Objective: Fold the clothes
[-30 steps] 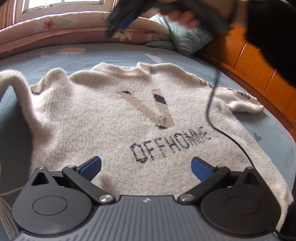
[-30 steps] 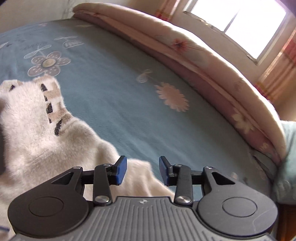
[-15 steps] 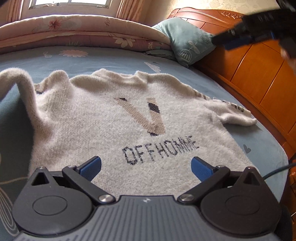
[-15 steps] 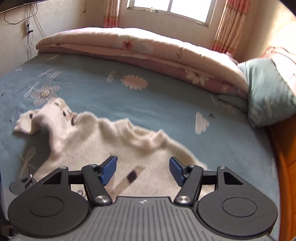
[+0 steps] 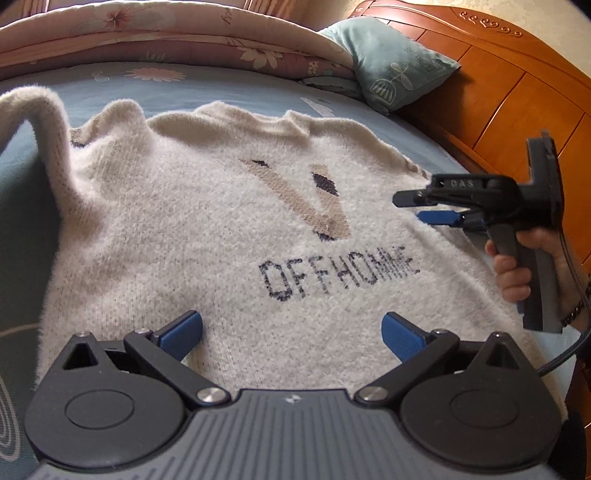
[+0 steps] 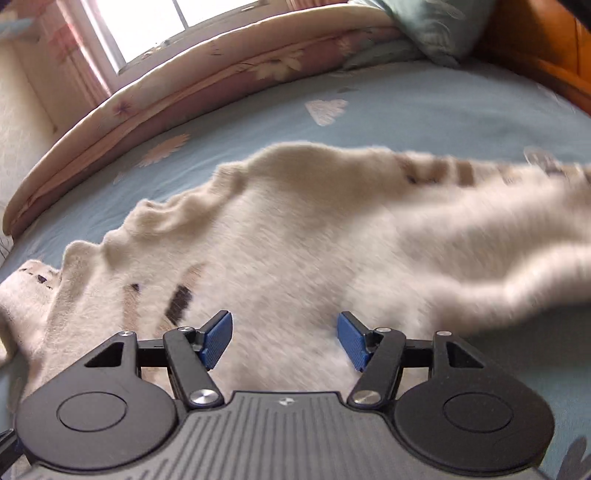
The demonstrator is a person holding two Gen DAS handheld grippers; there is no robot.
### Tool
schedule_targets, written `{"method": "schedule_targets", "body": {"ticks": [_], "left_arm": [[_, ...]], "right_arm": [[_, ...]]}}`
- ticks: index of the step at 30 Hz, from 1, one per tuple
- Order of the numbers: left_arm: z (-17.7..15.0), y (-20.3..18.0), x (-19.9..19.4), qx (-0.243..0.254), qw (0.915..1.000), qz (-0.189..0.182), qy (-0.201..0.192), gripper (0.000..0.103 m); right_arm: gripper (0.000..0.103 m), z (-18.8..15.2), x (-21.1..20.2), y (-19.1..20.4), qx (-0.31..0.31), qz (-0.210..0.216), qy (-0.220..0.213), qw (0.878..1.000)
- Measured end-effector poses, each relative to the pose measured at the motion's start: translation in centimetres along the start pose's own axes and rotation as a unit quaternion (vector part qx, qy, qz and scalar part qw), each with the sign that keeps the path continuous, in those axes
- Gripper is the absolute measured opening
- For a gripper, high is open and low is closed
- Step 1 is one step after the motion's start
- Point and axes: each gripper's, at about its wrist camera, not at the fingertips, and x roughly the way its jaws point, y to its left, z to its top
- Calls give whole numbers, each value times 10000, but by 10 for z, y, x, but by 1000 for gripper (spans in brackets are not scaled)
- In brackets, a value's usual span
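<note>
fluffy cream knit sweater with a beige v motif and dark "offhomme" lettering (image 5: pixel 236 229) lies front-up, spread flat on the bed's light blue floral sheet (image 5: pixel 22 177). using the sweater as landmark:

- left tongs (image 5: pixel 291 334): over the hem end of the sweater, blue pads spread wide apart, nothing between them. can't tell if the pads touch the knit.
- right tongs (image 5: pixel 424 208): seen side-on in the left wrist view, at the sweater's right edge by the armpit/sleeve root, low over the fabric. held by a hand (image 5: pixel 517 266) on the grip, black cable trailing off it. in the right wrist view the same tongs (image 6: pixel 284 338) show blue pads parted with a clear gap, empty, fluffy body of the sweater right beneath. contact with the knit not clear, frame is motion-blurred.
- one sleeve (image 5: pixel 40 122) on the sweater's left side arcs up and over in a loop, dark marks near its shoulder.
- other sleeve (image 6: pixel 498 236) runs out to the right in the right wrist view, blurred, beige and dark bands near the shoulder seam.
- neckline end of the sweater points toward a folded pink floral quilt (image 5: pixel 166 37) along the far edge of the bed.
- teal pillow (image 5: pixel 391 62) beyond the sweater's right shoulder, against an orange wooden headboard (image 5: pixel 517 92).
- window (image 6: pixel 147 26) behind the quilt, bright.
</note>
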Motion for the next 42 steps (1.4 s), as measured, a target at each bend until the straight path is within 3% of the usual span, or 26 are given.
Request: {"method": "schedule_targets", "body": {"ticks": [4,9,14,19,21,26,31,39,42], "left_arm": [[1,1,0,-10,10000,-38,20,102],[-1,-6,1,125,9998,123,11,102],[-4,-16,2,312,9989,353,8,102],[-9,-15,-3,385,9988,316,-3,102],[-9,-14,-6,356,9989,292,6,102],[-8,-16,-12,237,9995,223,47,102],[-13,-27,-16,361,9992,182,62,102],[-12,-35,-44,523,9982,91,-271,102],[-11,-33,-50,512,9981,128,-326,102]], "right_arm": [[68,-30,-35,-18,-139,-183,-131,9996],[68,-56,-86,-41,543,-54,-69,9985],[87,-71,-120,-27,1063,637,-473,9912],[87,-106,-113,-29,1175,-37,-174,9929],[82,-120,-127,-44,1509,-12,-285,9881],[87,-144,-168,-47,2050,-179,-500,9773],[90,-157,-168,-14,1644,63,-371,9857],[91,-186,-175,1,1513,-152,-346,9878],[91,-188,-182,16,1152,-187,-270,9928]]}}
